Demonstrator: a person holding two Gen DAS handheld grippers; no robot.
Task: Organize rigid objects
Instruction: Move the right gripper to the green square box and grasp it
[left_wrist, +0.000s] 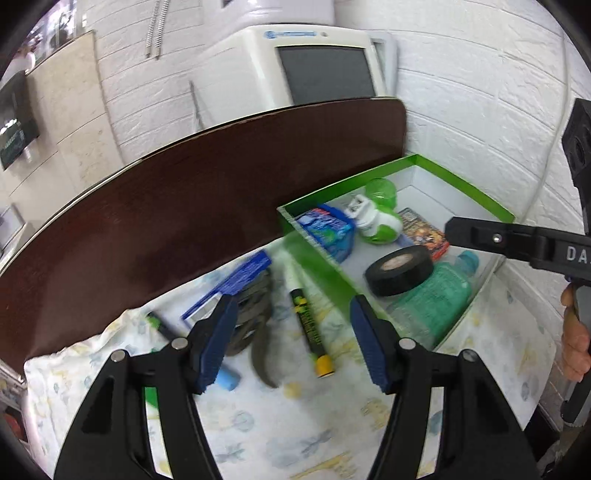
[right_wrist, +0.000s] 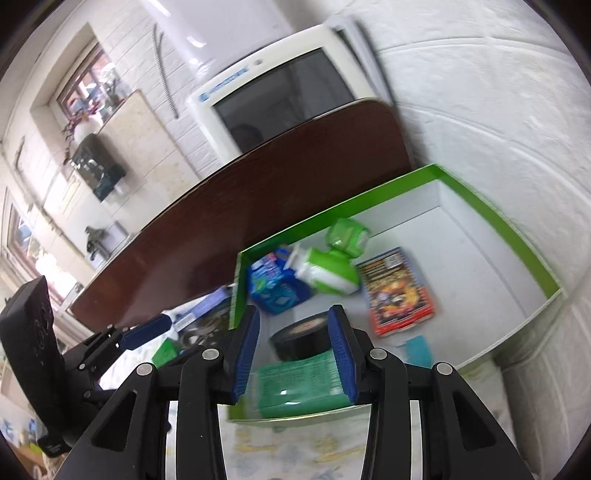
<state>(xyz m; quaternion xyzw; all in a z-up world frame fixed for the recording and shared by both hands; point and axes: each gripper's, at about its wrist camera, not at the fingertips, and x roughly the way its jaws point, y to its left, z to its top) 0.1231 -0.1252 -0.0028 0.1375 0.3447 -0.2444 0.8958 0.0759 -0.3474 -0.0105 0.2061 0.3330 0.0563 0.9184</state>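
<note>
While lettering on the marker (left_wrist: 309, 330) blurs unreadable, it lies at twelve o'clock between the empty, half-open left tool (left_wrist: 291, 341); right tool (right_wrist: 293, 354), partly open, holds nothing.

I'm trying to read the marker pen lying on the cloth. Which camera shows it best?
The left wrist view: the marker pen lies whole beside the green box, yellow end nearest. The right wrist view does not show it.
</note>
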